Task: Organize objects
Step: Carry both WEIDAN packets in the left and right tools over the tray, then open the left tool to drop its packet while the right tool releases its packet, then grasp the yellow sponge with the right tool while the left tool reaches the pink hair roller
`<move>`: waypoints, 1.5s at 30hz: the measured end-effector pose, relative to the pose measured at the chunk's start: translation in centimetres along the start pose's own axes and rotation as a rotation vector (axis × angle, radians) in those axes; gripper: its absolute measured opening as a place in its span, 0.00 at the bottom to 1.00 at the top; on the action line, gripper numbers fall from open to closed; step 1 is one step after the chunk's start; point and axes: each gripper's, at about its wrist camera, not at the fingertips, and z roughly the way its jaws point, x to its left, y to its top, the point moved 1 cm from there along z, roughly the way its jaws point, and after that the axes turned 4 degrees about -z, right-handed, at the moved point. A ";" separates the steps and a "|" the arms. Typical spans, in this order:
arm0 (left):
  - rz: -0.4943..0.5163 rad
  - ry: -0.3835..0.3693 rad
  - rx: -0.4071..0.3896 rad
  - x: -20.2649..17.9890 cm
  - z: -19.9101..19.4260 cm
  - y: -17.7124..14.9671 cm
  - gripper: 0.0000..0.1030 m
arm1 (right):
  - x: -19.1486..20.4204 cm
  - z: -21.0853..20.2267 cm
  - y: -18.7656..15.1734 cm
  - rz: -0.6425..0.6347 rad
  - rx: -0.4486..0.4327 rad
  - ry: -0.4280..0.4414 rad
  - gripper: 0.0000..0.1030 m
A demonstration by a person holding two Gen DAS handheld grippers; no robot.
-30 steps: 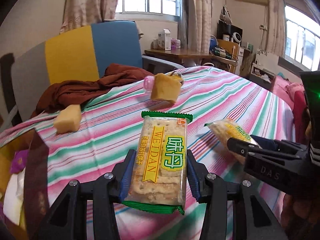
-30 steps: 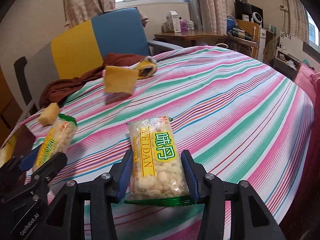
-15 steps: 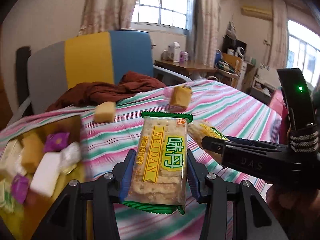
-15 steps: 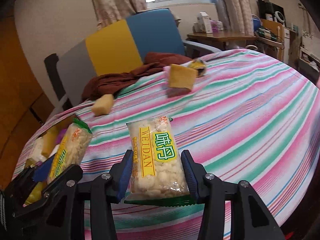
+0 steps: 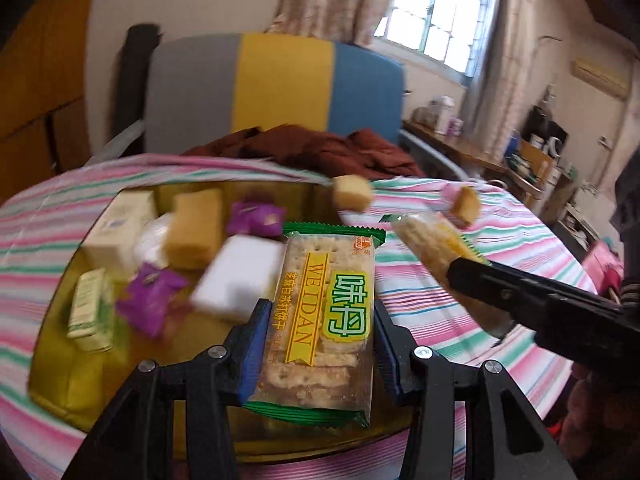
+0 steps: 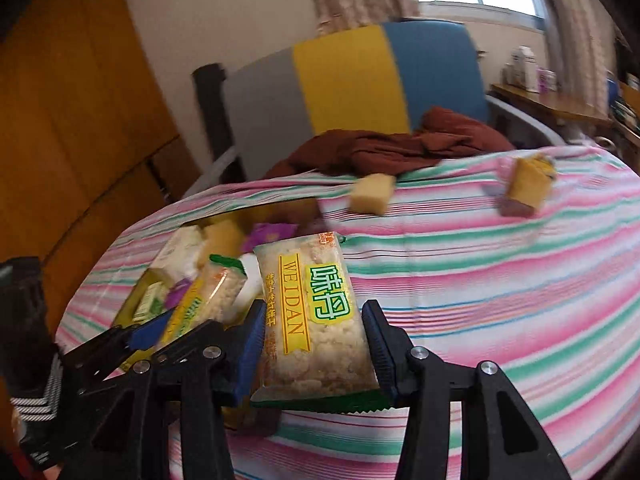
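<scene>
My left gripper (image 5: 319,314) is shut on a green-edged Weidan cracker packet (image 5: 326,276), held over the near right part of a yellow box (image 5: 60,376) of wrapped snacks. My right gripper (image 6: 314,316) is shut on a second Weidan packet (image 6: 316,304) whose crackers look crumbled, just right of the yellow box (image 6: 134,300). In the left wrist view the right gripper (image 5: 474,280) comes in from the right with its packet (image 5: 428,248). In the right wrist view the left gripper (image 6: 186,328) and its packet (image 6: 216,296) sit low on the left.
Two loose yellow cakes (image 6: 370,198) (image 6: 526,186) lie farther back on the striped tablecloth (image 6: 500,280). A brown cloth (image 5: 316,148) is heaped at the far edge before a grey, yellow and blue chair (image 5: 280,84). Wooden cabinets (image 6: 60,120) stand left.
Both grippers have swung left across the table with their packets still gripped. The yellow snack box has come into view and now lies under and beside them.
</scene>
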 end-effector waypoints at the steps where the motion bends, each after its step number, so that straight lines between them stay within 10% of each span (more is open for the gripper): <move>1: -0.006 0.008 0.012 0.7 0.1 -0.1 0.47 | 0.7 0.5 0.1 -0.006 0.012 0.016 0.47; 14: 0.012 0.192 0.071 6.3 0.4 -1.6 0.50 | 5.6 6.7 -0.3 0.015 0.173 0.105 0.49; 21: -0.067 0.228 -0.010 6.6 -1.0 -0.9 0.90 | 5.2 5.0 -0.6 0.015 0.125 0.123 0.49; 45: 0.019 0.000 0.000 -5.9 1.9 5.4 1.00 | -8.9 0.8 -0.6 0.259 0.009 -0.119 0.49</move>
